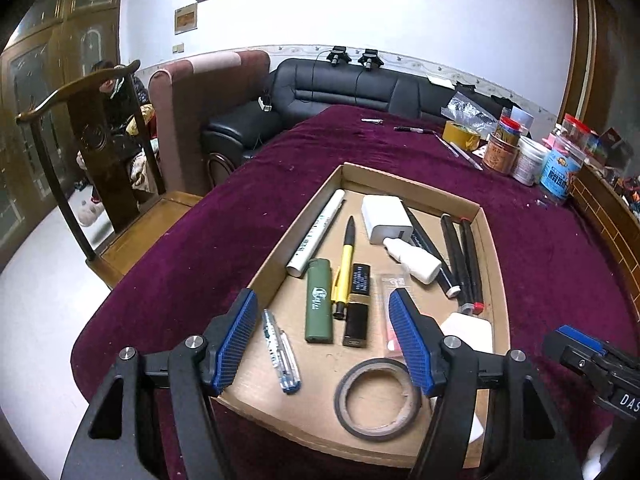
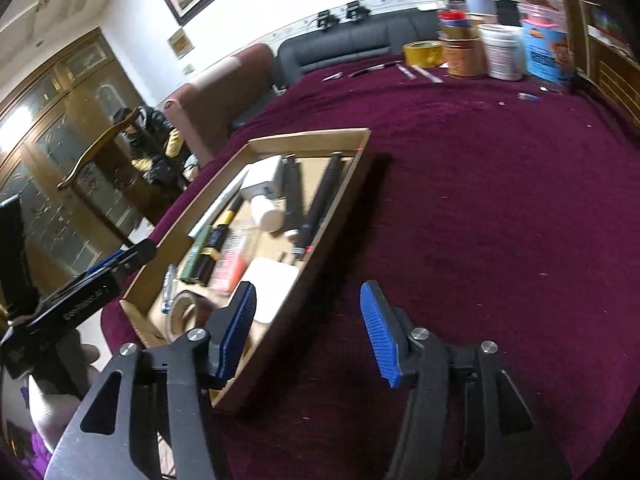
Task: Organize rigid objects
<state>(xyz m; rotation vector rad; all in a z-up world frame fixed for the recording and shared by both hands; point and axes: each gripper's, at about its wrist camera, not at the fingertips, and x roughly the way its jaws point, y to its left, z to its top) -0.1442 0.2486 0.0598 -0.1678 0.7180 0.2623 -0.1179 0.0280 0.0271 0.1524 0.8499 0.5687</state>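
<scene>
Closest to the left gripper [image 1: 324, 340] is a roll of dark tape [image 1: 378, 398], lying flat in the cardboard tray [image 1: 496, 280] just short of the right fingertip. Both fingers are spread wide with nothing between the blue pads [image 1: 236, 340]. Just inside the left finger sits a small clear-and-blue pen [image 1: 281, 356]; further out between the fingers are a green lighter [image 1: 319, 300], a yellow pen [image 1: 344, 268] and a black-and-gold lipstick-looking thing [image 1: 358, 305]. Beyond the fingertips there's a white tube [image 1: 316, 234], a white charger [image 1: 386, 219], a little white bottle [image 1: 414, 260] and some black markers [image 1: 464, 260] along the tray's right wall.

Right gripper [image 2: 308, 332] is spread apart too and carries nothing. Its left finger hangs over the tray's near right edge, its right finger over bare maroon tablecloth [image 2: 480, 200]. That view is pretty blurry, so tray contents are hard to make out there.

Way past both sets of fingers, at the far edge of the table, are a yellow tape roll [image 1: 462, 134] and a bunch of jars [image 1: 528, 160].
</scene>
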